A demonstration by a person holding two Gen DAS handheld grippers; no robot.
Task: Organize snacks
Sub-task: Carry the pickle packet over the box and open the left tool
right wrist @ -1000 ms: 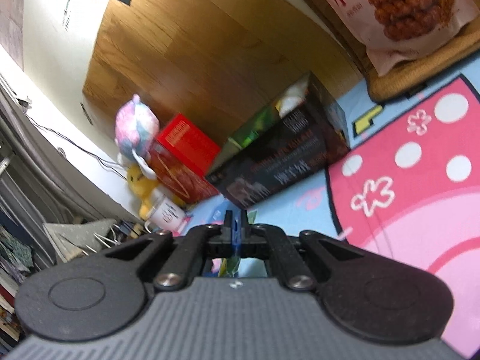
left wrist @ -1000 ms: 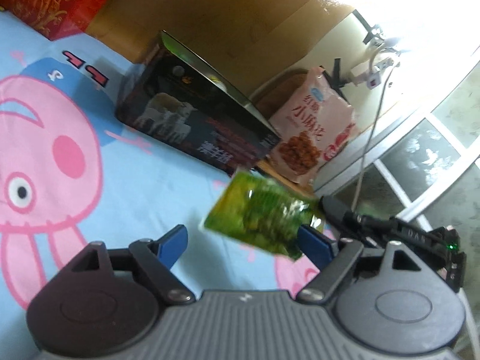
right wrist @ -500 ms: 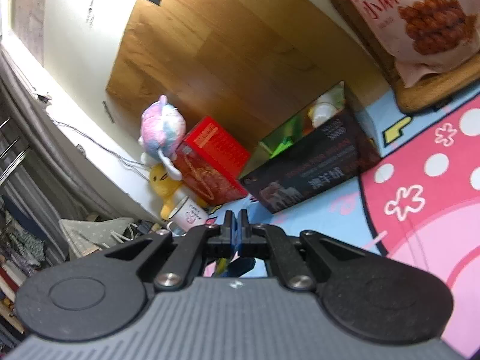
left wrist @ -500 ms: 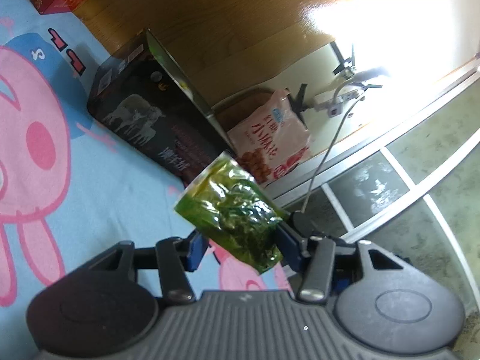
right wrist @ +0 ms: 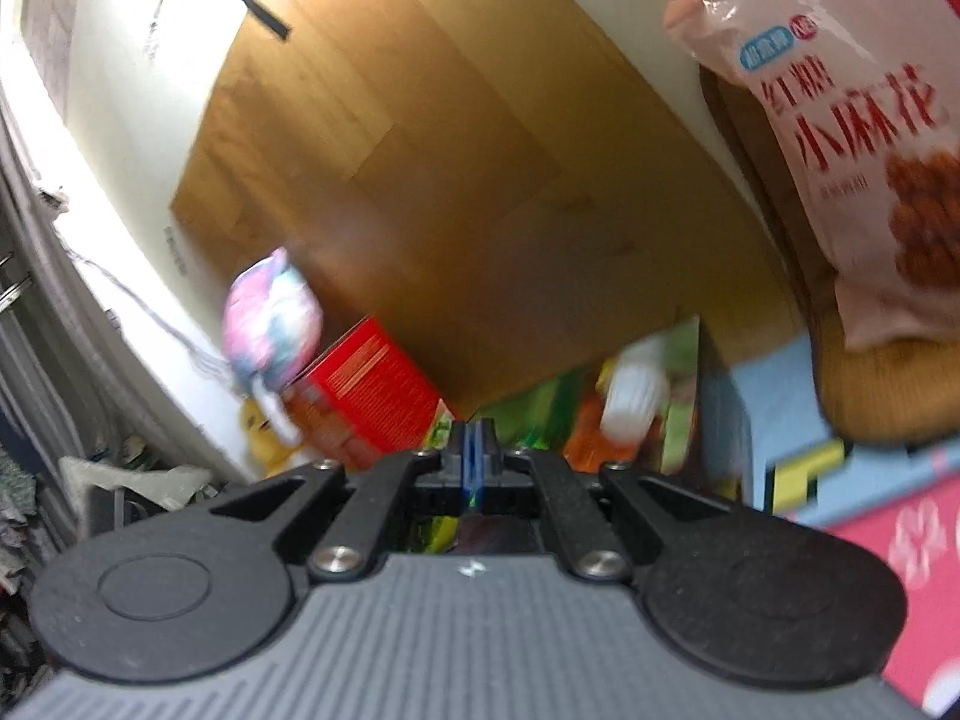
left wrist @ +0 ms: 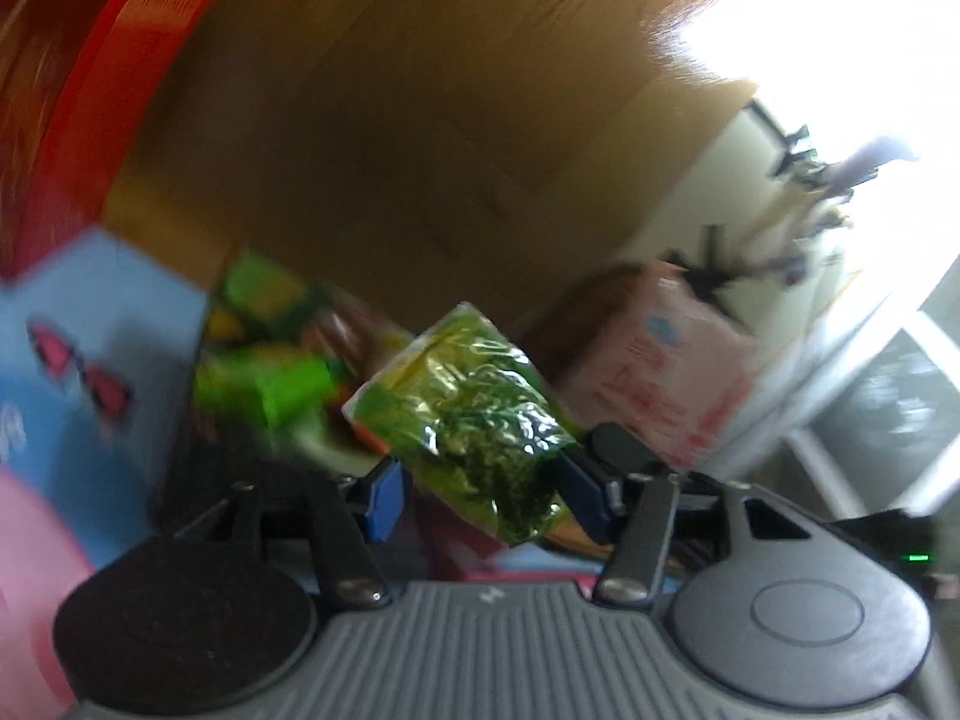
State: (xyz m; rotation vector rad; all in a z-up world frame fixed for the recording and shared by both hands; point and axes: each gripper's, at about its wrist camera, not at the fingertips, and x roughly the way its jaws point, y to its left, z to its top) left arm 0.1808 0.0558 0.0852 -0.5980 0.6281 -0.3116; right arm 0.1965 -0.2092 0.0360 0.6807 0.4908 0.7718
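Here the green packet (left wrist: 474, 420) hangs in the air above the open box (left wrist: 264, 372), and that box already holds other green and orange snacks. In the left wrist view the packet sits between the blue pads of the left hand-held gripper (left wrist: 483, 495), which stands fairly wide; we cannot tell whether either pad touches the film. The right hand-held gripper (right wrist: 472, 463) has its pads pressed together, with a sliver of green showing at the tips, so we judge that it pinches the packet by one edge.

Behind the box leans a pink bag (right wrist: 840, 138) on a brown cushion (right wrist: 870, 384), and a red box (right wrist: 354, 384) stands by the wooden panel (right wrist: 450, 192), all on a blue and pink mat (left wrist: 72, 372).

We see the risk in the grip: a thin edge pinch on slick film could slip, and the packet would drop outside the box. The blur suggests fast motion, which could swing the packet against the box wall. A release too far off could also land it on the mat.
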